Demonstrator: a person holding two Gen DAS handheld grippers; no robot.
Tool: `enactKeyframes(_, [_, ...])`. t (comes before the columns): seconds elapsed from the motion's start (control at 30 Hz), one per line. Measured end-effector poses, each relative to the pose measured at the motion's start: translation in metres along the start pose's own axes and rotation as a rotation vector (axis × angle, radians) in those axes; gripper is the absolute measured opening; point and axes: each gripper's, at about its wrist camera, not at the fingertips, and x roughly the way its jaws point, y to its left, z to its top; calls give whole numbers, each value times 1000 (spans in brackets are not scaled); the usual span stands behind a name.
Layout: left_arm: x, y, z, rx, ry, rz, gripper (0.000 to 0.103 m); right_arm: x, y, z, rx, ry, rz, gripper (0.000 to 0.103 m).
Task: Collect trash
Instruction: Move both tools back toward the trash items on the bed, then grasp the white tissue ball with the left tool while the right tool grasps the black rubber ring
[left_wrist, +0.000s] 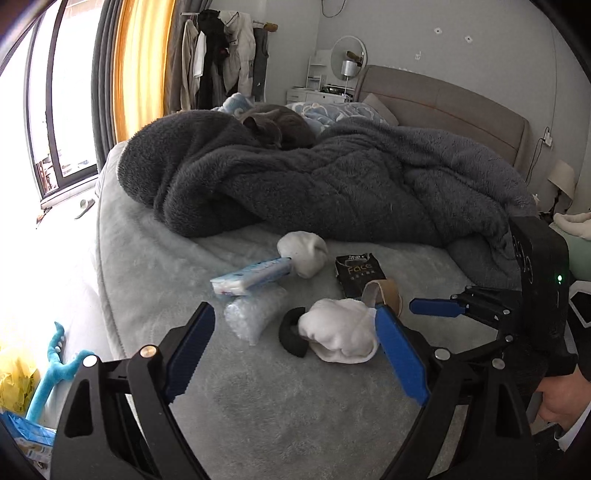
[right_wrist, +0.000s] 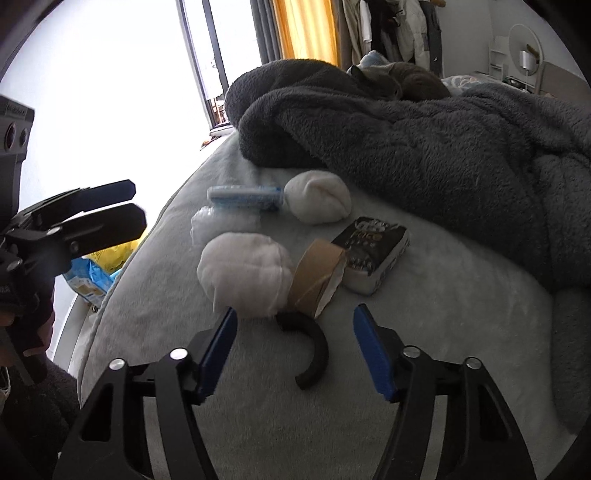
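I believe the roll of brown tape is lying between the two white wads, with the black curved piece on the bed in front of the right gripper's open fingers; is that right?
Not quite. The roll of brown tape stands between the nearer white wad and the black packet, not between the two wads; the right wrist view shows this. The black curved piece does lie on the bed in front of the right gripper's open fingers.

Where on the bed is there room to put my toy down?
The bare grey bed cover nearest the cameras, in front of the black curved piece, is free. So is the strip beside the window edge. It is crowded around the white bundles, tape roll and black packet, up to the dark blanket.
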Motion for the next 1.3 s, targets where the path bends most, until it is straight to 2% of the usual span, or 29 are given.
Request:
enactKeyframes(0.13, [9,-5,0,-4,14,-5,90,7,-4,-7,0,24,15,52])
enactKeyframes(0.3, [20,-12,-1,-3,28,-15,90,13,-12,-13,0,42,18,34])
enactKeyframes(0.43, [28,-21,-2,20,41,-6,86,13,-16,-15,6,43,21,24])
enactKeyframes(0.5, [32,-25,-3,28,48,-8,84,12,-18,-16,3,43,10,15])
enactKeyframes(0.77, [42,-36,-6,50,75,-29,80,0,-25,-15,10,24,-12,12])
enactKeyframes(1.0, [53,-43,-9,53,102,-42,66,-16,-36,-14,30,-11,-31,12])
enactKeyframes(1.3, [66,-44,-12,58,155,-8,51,-36,-54,-15,68,-57,-61,12])
